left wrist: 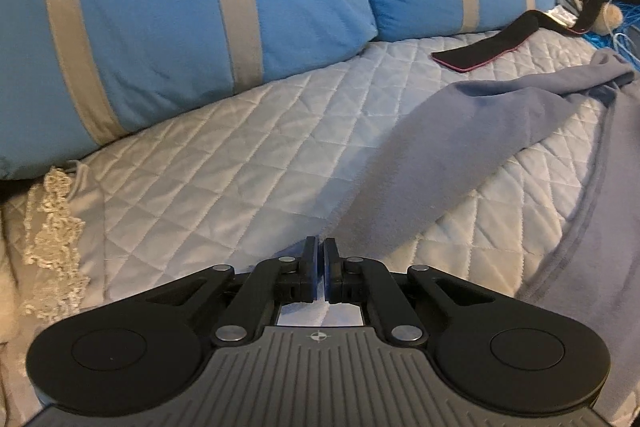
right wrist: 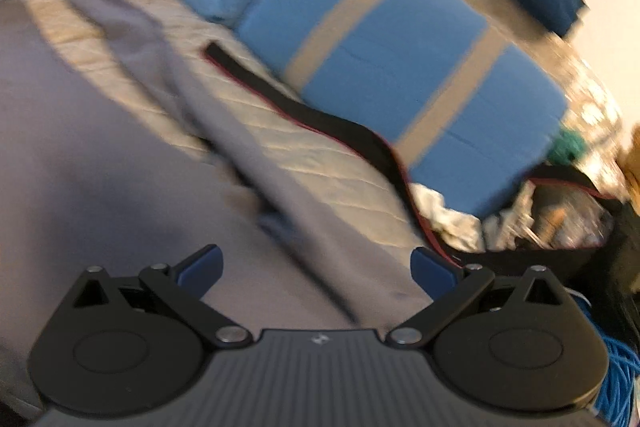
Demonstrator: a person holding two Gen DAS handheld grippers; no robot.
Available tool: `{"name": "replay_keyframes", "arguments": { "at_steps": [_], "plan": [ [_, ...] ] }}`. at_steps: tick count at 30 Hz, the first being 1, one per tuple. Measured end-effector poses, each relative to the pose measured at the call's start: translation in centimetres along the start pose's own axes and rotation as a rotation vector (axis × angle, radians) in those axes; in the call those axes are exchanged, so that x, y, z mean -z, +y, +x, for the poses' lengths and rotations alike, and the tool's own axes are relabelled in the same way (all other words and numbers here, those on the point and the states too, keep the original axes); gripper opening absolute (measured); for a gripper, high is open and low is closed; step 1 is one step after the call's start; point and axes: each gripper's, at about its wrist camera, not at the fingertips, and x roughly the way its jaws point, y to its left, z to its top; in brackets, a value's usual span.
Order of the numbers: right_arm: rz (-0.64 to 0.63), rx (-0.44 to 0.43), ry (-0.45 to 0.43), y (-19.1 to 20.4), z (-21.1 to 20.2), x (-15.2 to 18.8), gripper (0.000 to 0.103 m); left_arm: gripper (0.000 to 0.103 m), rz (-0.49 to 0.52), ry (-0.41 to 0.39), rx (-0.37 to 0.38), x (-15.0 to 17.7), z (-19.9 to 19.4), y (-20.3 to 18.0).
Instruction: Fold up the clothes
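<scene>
A grey-blue fleece garment [left wrist: 600, 267] lies spread over the right of the quilted bed cover [left wrist: 220, 167]. One long sleeve [left wrist: 460, 147] runs from it down to my left gripper [left wrist: 321, 247], which is shut on the sleeve's end, holding it slightly off the quilt. In the blurred right wrist view the same garment [right wrist: 100, 167] fills the left and centre, with a folded ridge running diagonally. My right gripper [right wrist: 316, 267] hovers over that fabric with its blue-padded fingers [right wrist: 200, 267] wide open and nothing between them.
Two blue pillows with grey stripes [left wrist: 160, 27] lean along the back of the bed. A black strap with a pink edge [left wrist: 488, 47] lies on the quilt near them. Lace trim [left wrist: 52, 227] hangs at the left. Bags and a blue cord [right wrist: 616, 367] crowd the bedside.
</scene>
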Motion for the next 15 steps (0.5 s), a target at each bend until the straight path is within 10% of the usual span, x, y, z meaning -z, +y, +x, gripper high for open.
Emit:
{"name": "replay_keyframes", "arguments": {
  "at_steps": [15],
  "plan": [
    [0.353, 0.078, 0.163, -14.5, 11.3, 2.9, 0.077, 0.003, -0.027, 0.009, -0.067, 0.2, 1.0, -1.4]
  ]
}}
